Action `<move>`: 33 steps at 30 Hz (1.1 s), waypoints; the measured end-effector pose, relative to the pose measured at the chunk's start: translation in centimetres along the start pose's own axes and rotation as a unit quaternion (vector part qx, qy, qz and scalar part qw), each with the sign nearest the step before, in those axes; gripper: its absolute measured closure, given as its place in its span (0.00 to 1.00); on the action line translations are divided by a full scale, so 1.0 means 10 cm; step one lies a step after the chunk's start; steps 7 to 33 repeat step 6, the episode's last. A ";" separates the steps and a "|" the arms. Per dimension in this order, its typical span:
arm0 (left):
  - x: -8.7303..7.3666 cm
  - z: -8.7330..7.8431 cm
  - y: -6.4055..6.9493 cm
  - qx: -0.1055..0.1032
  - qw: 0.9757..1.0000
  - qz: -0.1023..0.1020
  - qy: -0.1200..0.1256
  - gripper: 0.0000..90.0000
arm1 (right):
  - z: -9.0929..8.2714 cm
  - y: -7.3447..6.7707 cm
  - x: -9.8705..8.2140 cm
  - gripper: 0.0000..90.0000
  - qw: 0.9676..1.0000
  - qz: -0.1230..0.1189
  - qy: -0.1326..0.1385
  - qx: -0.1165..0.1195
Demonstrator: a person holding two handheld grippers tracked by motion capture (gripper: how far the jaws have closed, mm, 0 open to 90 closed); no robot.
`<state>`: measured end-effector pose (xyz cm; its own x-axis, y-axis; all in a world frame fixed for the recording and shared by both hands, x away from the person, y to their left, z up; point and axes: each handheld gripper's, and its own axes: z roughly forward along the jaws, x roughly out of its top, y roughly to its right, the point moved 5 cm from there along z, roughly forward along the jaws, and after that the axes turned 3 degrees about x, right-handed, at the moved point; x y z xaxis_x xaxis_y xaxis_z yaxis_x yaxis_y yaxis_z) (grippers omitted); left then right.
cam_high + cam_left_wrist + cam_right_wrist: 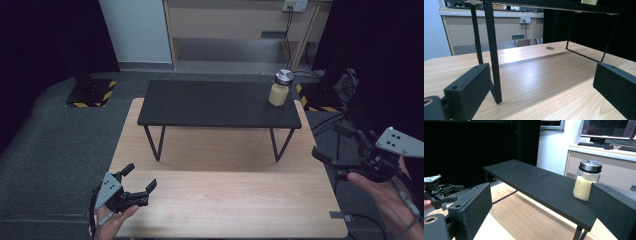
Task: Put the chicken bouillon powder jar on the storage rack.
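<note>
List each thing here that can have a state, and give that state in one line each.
Jar: upright on the black shelf, lid on, roughly two thirds full of pale grains.
Left tool: open, empty, low over the wooden table.
Right tool: open, empty, at the table's right edge.

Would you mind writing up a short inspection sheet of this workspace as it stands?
Surface: light wooden table with a black shelf standing on thin legs.
Job's things: glass jar, metal lid on, pale grains inside, at the shelf's far right end.
Clutter: nothing seen.
Grippers: left gripper open, low at the table's near left; right gripper open, off the right edge; both empty.
Cables: cable on the floor at right.
Surroundings: grey carpet, wooden cabinet, dark curtains.
</note>
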<state>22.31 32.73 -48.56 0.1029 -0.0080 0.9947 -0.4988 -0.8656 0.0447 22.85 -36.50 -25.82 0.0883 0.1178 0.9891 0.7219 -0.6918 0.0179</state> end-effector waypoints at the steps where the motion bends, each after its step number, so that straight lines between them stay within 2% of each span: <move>1: 0.00 0.00 0.00 0.000 1.000 0.000 0.000 0.01 | 0.00 0.00 0.00 0.06 1.000 0.000 0.000 0.000; 33: 0.00 0.00 0.00 0.001 1.000 -0.001 0.001 0.01 | 0.03 0.00 0.02 0.06 1.000 -0.002 0.001 0.000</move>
